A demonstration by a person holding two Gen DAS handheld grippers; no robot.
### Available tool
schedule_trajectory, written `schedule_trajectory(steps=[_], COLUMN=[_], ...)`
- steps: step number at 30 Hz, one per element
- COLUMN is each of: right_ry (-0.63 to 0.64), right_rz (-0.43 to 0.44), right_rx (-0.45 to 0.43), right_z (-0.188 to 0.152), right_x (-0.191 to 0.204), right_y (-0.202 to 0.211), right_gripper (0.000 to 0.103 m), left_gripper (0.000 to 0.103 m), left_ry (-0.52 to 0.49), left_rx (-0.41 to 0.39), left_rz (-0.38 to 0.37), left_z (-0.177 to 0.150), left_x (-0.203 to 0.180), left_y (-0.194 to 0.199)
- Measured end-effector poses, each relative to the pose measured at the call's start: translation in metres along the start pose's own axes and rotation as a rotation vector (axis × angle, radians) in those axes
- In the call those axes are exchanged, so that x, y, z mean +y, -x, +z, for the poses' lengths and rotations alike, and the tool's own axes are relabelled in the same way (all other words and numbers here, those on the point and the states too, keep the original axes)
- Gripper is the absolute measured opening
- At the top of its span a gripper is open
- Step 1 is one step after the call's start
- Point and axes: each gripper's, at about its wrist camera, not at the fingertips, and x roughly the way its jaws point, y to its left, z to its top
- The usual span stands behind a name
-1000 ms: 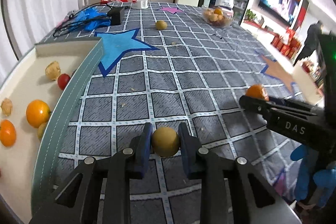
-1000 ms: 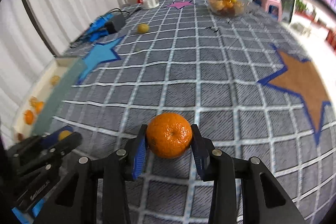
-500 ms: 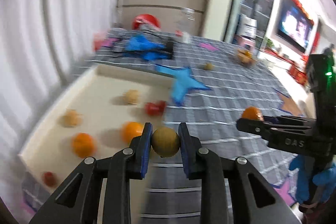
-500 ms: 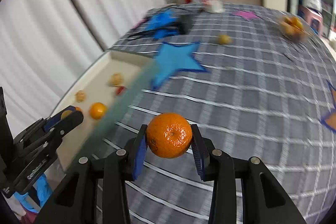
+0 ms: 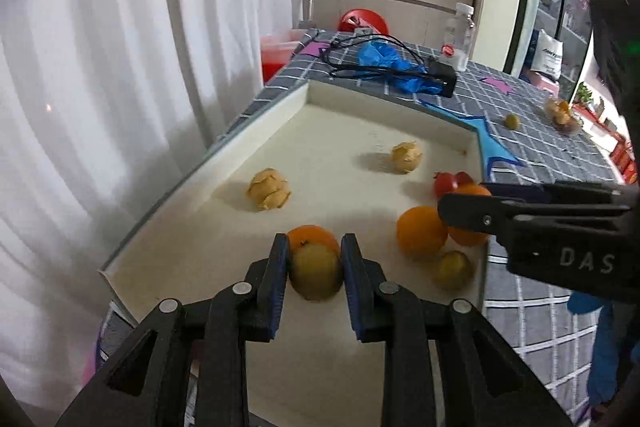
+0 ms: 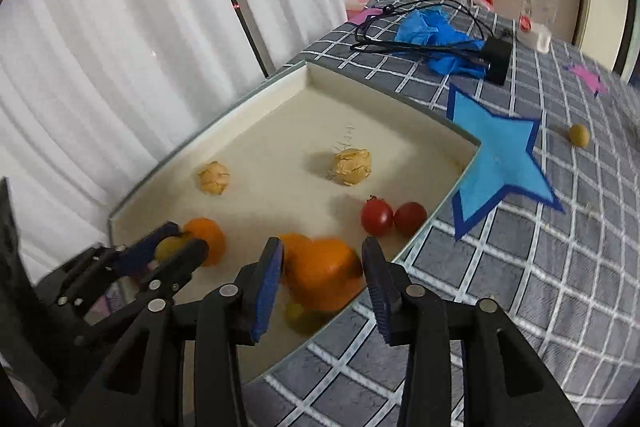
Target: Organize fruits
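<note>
Where cable [image 6: 420,43] lies, blue glove [image 6: 436,35] beneath

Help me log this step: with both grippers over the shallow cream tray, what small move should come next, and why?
Probably lift both grippers straight up. The left gripper jaws are opening around the small yellow-green round fruit, and the right gripper jaws are opening with a clear gap beside the blurred orange tangerine, over the cream tray. Rising avoids knocking the fruit.
</note>
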Motion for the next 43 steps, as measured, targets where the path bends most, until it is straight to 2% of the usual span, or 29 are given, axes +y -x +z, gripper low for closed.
schedule_trajectory(steps=[1,3,4,6,9,12,18,22,28,38,43], right_ry=[0.002,-0.003,-0.001,0.015,0.003,-0.015,-0.046,-0.038,-0.028,-0.035,-0.051], right_rz=[-0.002,-0.001,-0.014,-0.054,-0.099,-0.106,-0.136,-0.169,-0.175,-0.165,-0.169], right_rx=[-0.001,-0.029,-0.05,-0.076,-0.062,-0.049,-0.037,-0.024,-0.014,-0.027,-0.04], right_z=[0.001,0.003,0.003,0.004,0.0,-0.01,-0.026,-0.036,-0.047,-0.054,-0.058], right_x=[0.001,0.0,0.0,-0.001,-0.007,-0.017,-0.033,-0.038,-0.041,-0.049,-0.06], right_y=[0.002,0.01,0.016,0.025,0.029,0.032,0.043,0.045,0.047,0.054,0.061], right_gripper=[0.075,0.098,0.099,0.099,0.099,0.1,0.102,0.102,0.102,0.102,0.102], left_gripper=[0.057,0.082,0.083,0.085,0.087,0.09,0.091,0.091,0.091,0.091,0.091], left_ry=[-0.003,0.0,-0.002,-0.008,-0.005,-0.001,-0.018,-0.038,-0.065,-0.099,-0.127], left_rx=[0.007,-0.009,-0.025,-0.031,-0.003,0.002,0.021,0.006,0.009,0.024,-0.018], left_rz=[0.004,0.006,0.013,0.027,0.018,0.037,0.087,0.075,0.051,0.065,0.048], left_z=[0.0,-0.002,-0.002,-0.001,0.001,0.0,-0.002,-0.004,-0.005,-0.006,-0.008], left_x=[-0.001,-0.001,-0.001,-0.004,-0.006,-0.009,-0.019,-0.027,-0.04,-0.058,-0.069], left_y=[-0.002,-0.002,0.001,0.002,0.0,0.001,0.002,0.007,0.013,0.014,0.021])
